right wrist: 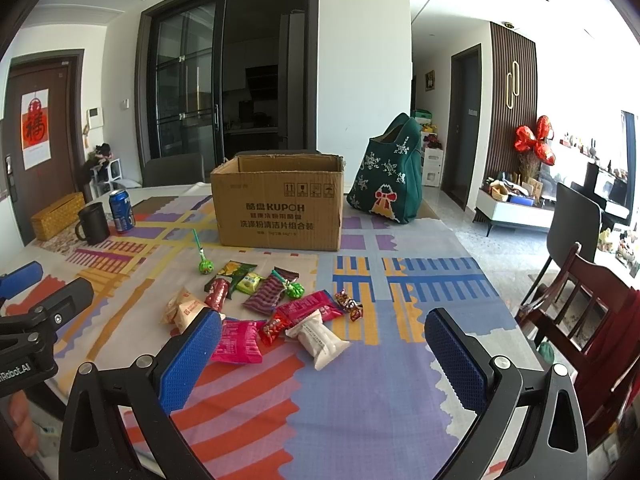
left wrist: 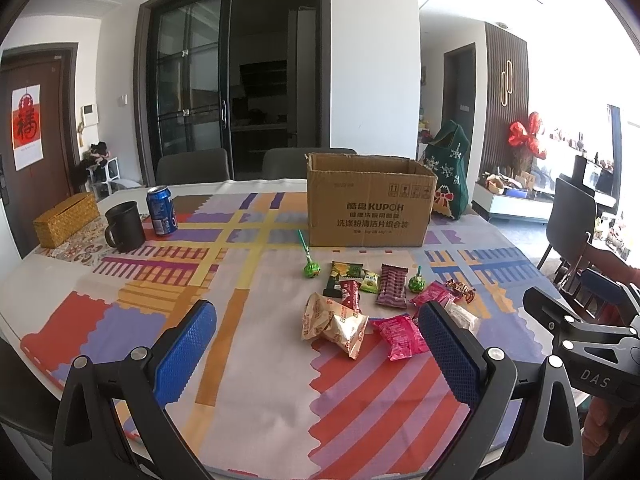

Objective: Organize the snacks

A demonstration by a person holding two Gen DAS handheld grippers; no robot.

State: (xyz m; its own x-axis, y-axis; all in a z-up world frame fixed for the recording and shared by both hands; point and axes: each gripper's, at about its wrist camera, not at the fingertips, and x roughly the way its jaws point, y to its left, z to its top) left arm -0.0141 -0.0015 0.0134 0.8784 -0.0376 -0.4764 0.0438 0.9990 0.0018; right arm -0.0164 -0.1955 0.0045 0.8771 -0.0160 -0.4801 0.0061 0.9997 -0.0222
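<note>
Several wrapped snacks lie in a loose pile on the patterned tablecloth: a beige packet [left wrist: 338,326], a pink packet [left wrist: 400,336], a maroon striped packet [left wrist: 392,286], and two green lollipops [left wrist: 311,268] [left wrist: 416,283]. The pile also shows in the right wrist view, with a white packet [right wrist: 320,340] and a pink packet [right wrist: 238,342]. An open cardboard box [left wrist: 370,200] [right wrist: 278,204] stands behind the pile. My left gripper [left wrist: 320,340] is open and empty, in front of the pile. My right gripper [right wrist: 324,352] is open and empty, just in front of the white packet.
A black mug [left wrist: 125,226], a blue soda can [left wrist: 161,210] and a woven tissue box [left wrist: 66,219] stand at the far left. A green fabric bag [right wrist: 390,174] sits right of the box. A wooden chair [right wrist: 580,308] stands beyond the table's right edge.
</note>
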